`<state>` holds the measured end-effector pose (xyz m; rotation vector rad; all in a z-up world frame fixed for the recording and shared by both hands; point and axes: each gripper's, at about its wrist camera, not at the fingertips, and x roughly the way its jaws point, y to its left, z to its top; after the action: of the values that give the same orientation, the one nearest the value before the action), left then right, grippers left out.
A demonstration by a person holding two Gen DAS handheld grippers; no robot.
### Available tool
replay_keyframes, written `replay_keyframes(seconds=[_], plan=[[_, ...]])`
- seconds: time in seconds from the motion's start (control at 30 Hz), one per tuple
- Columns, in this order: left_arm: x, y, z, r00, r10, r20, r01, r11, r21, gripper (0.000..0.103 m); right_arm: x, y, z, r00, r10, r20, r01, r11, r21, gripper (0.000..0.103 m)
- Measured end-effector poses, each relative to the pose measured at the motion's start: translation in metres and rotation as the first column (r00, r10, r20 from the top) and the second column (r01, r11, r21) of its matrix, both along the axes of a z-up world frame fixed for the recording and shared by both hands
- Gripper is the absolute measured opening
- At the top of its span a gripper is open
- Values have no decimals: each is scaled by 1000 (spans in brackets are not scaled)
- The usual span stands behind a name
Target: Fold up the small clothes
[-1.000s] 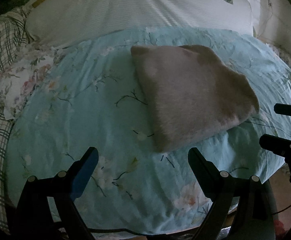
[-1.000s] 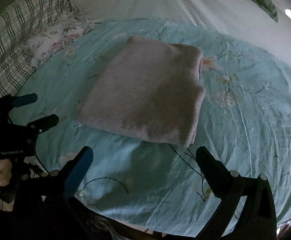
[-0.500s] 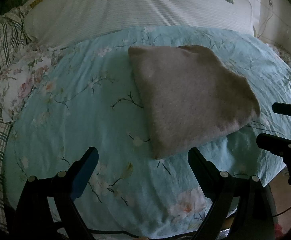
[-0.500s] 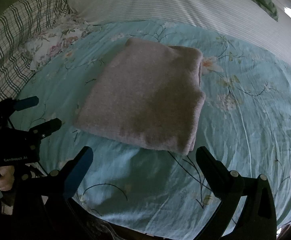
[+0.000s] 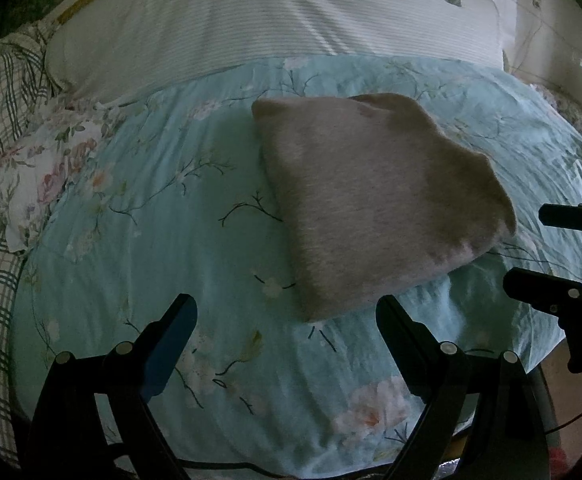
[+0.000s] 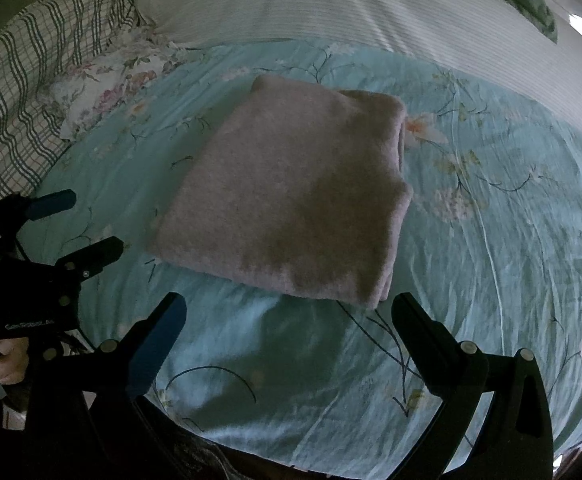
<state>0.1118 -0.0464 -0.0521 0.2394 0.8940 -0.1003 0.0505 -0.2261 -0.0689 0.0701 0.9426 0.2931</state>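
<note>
Turquoise floral bedding covers the bed (image 5: 195, 240), the biggest thing in view, with a white striped pillow (image 5: 275, 16) beyond it and checked and flowered cloth at the left edge. On the middle of the bedding lies the folded garment (image 6: 291, 196), a greyish-pink fleecy rectangle, already doubled into a thick pad with stacked edges showing along its right side. It looks soft, light and limp, likely to sag and open if lifted by one corner; a pinch through all layers at two near corners would suit it best. Both the left tongs (image 5: 287, 312) and the right tongs (image 6: 289, 312) hover spread wide, just short of its near edge, holding nothing.
</note>
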Motion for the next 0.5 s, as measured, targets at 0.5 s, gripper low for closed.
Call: replay_keyframes(seconds=[0.5], plan=[[-1, 2, 2, 1000, -8, 4, 8, 1000, -15, 92, 1, -6, 1, 1000, -3, 10, 3, 1000, 0, 102]])
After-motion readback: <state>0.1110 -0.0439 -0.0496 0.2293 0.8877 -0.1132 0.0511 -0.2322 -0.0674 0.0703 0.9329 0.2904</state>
